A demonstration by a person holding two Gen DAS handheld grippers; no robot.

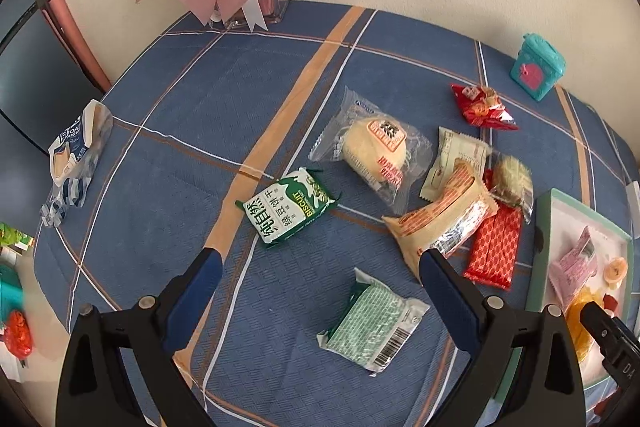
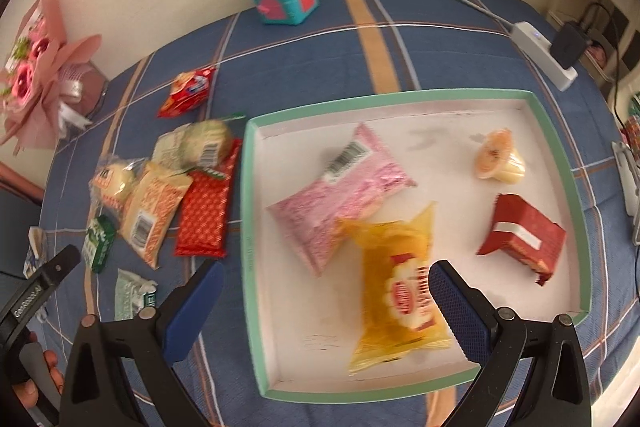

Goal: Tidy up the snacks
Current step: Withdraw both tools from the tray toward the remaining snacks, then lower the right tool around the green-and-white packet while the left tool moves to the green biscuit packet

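While most snacks lie loose on the blue plaid cloth, four already sit inside the shallow box (image 2: 251, 211) with the mint-green rim: a pink packet (image 2: 340, 193), a yellow packet (image 2: 396, 287) partly overlapping it, a dark red packet (image 2: 520, 239), and a small orange jelly cup (image 2: 498, 161) toward the far corner. Just beside the box's left wall, a pile holds a red patterned bar (image 2: 206, 209), a cream and orange packet (image 2: 154, 209) and a clear-wrapped round cake (image 1: 376, 145). Apart from that pile lie a green and white biscuit pack (image 1: 292, 207), a pale green packet (image 1: 374, 323) with a barcode, and a small red packet (image 1: 482, 107) near the teal tin (image 1: 538, 65). The right gripper (image 2: 326, 287) hovers over the near part of the box, spread wide, gripping nothing; the yellow packet shows between its fingers. The left gripper (image 1: 320, 267) is also spread wide and empty, above the surface (image 1: 240, 87), with the pale green packet between its fingers.
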